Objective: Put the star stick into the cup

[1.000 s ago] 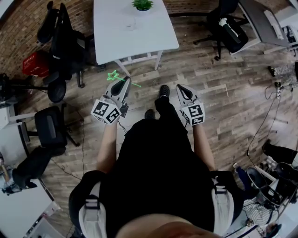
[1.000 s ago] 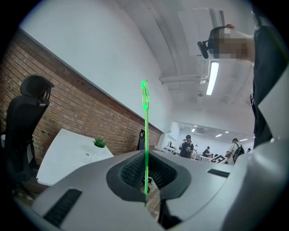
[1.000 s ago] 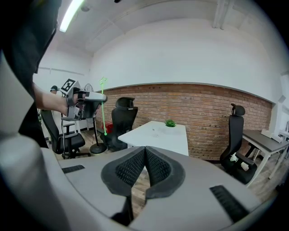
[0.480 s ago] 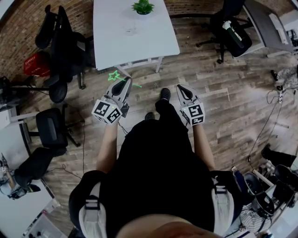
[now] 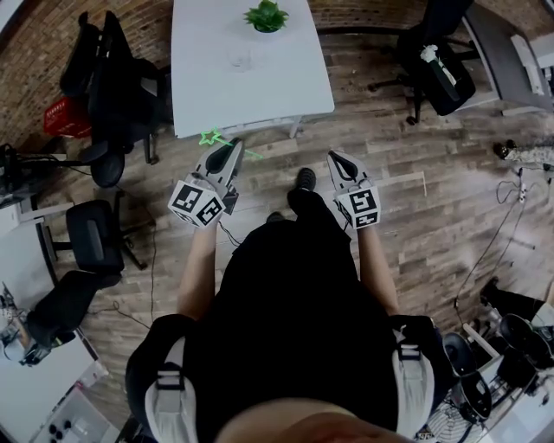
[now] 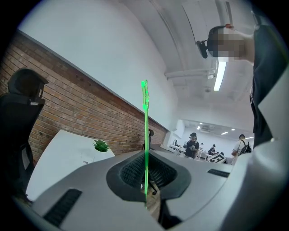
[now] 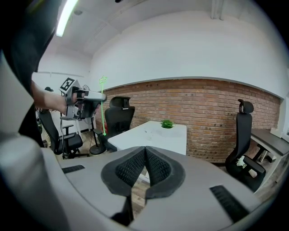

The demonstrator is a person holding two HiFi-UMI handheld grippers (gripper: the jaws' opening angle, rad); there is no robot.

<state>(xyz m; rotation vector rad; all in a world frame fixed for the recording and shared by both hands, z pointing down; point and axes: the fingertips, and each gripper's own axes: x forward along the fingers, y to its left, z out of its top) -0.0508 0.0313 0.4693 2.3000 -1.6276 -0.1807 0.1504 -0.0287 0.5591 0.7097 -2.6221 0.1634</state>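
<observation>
A thin green star stick (image 6: pixel 145 131) stands upright between the pads of my left gripper (image 6: pixel 146 176), which is shut on it; the star sits at its top end. In the head view the star stick (image 5: pixel 210 138) pokes out sideways past the left gripper (image 5: pixel 234 149), just short of the white table (image 5: pixel 199 95). A clear cup (image 5: pixel 240 59) stands on that table near a small green plant (image 5: pixel 267 15). My right gripper (image 5: pixel 332 157) hangs beside the left one, over the wooden floor. Its pads meet with nothing between them (image 7: pixel 145 167).
Black office chairs (image 5: pixel 104 65) stand left of the table, and another chair (image 5: pixel 437 60) stands at the right. More chairs (image 5: pixel 91 242) and cables lie on the floor at my left. A brick wall (image 7: pixel 212 117) runs behind the table. The person's legs and shoes (image 5: pixel 305 177) are below the grippers.
Both grippers have moved forward with the person toward the white table, which now lies closer. The star stick stays held in the left gripper.
</observation>
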